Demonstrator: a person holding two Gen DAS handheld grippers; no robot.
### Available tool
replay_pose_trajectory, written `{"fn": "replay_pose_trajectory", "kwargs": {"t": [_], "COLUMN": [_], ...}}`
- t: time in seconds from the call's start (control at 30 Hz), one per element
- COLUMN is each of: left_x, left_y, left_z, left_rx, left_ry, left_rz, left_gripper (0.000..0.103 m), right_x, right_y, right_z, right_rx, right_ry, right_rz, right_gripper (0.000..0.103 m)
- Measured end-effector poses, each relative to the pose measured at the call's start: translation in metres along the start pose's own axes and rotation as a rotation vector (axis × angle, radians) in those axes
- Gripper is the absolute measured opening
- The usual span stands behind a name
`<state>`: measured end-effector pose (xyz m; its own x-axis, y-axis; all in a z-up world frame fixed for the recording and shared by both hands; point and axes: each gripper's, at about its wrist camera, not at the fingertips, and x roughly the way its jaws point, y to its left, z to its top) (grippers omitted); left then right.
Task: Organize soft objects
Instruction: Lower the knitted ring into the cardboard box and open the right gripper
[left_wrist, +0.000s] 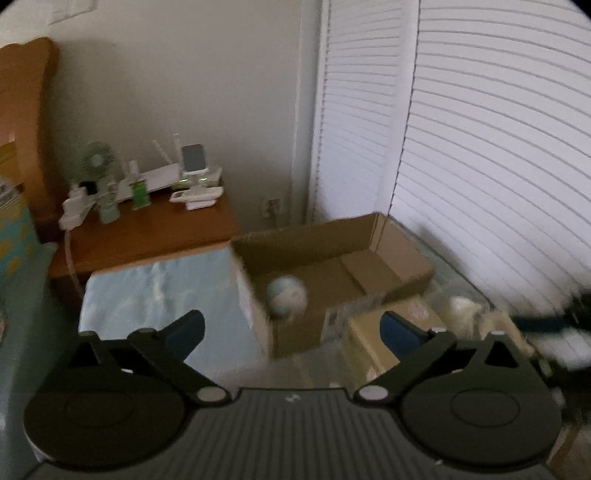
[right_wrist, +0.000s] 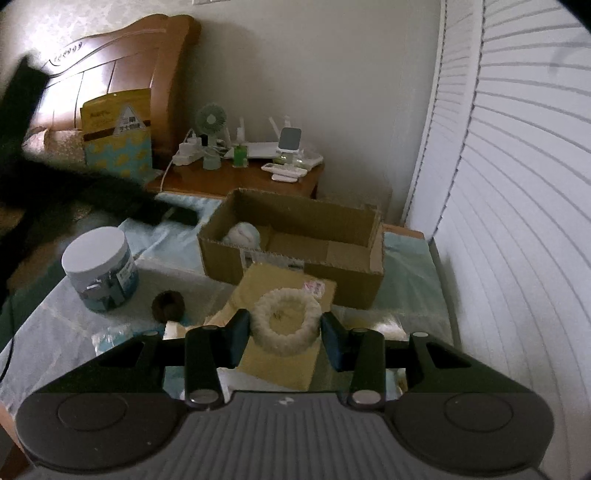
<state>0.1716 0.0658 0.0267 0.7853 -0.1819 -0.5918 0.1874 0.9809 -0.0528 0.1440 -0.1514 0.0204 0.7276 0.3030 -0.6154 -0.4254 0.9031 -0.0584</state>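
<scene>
The right hand-held gripper (right_wrist: 284, 334) sits nearest in its own view, its jaws drawn in narrow on either side of a white fluffy ring-shaped toy (right_wrist: 286, 319); the left blue pad touches the ring's edge, while the right pad stands just beside it, so a firm grip cannot be confirmed. The ring lies on a flat yellow paper envelope (right_wrist: 280, 365), which rests on the pale blue bed cover (right_wrist: 410, 280). To the left of the ring, on the same cover, sits a small dark brown fuzzy ball (right_wrist: 168, 305), and farther left stands a round plastic jar with a white lid (right_wrist: 99, 269). Just beyond the envelope is an open brown cardboard box (right_wrist: 295, 243), and a pale round soft ball with a faint blue-green pattern (right_wrist: 243, 234) lies in its near left corner. The left hand-held gripper (left_wrist: 291, 332) is spread wide with nothing between its pads, aimed toward the same box (left_wrist: 332, 266), where the ball (left_wrist: 287, 295) shows blurred inside. Past the bed stands a wooden nightstand (right_wrist: 236, 181), its tabletop carrying a small green desk fan (right_wrist: 210, 122), a white router (right_wrist: 266, 149) and other small items. A carved wooden headboard (right_wrist: 122, 74) rises at far left, and white slatted blinds (right_wrist: 517, 184) fill the right side.
</scene>
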Motion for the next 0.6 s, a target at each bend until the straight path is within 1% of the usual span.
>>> {"fn": "replay_pose_trajectory", "kwargs": {"t": [0.13, 0.27, 0.37, 0.47, 0.6], "left_x": [-0.023, -0.04, -0.046, -0.047, -0.047], "left_y": [-0.006, -0.009, -0.004, 0.003, 0.012], "left_z": [-0.032, -0.054, -0.066, -0.075, -0.084], "left_rx": [0.009, 0.017, -0.019, -0.071, -0.09], "left_ry": [-0.002, -0.028, -0.041, -0.032, -0.008], "left_rz": [0.051, 0.112, 0.124, 0.12, 0.153], "left_gripper": [0.101, 0.101, 0.101, 0.101, 0.101], "right_x": [0.016, 0.037, 0.056, 0.077, 0.112], "right_y": [0.004, 0.01, 0.016, 0.022, 0.03], "right_z": [0.014, 0.031, 0.046, 0.065, 0.089], "right_rx": [-0.012, -0.025, -0.05, -0.081, -0.117], "right_ry": [-0.003, 0.006, 0.011, 0.017, 0.036], "right_rz": [0.018, 0.044, 0.057, 0.073, 0.09], "right_gripper": [0.047, 0.047, 0.047, 0.047, 0.047]}}
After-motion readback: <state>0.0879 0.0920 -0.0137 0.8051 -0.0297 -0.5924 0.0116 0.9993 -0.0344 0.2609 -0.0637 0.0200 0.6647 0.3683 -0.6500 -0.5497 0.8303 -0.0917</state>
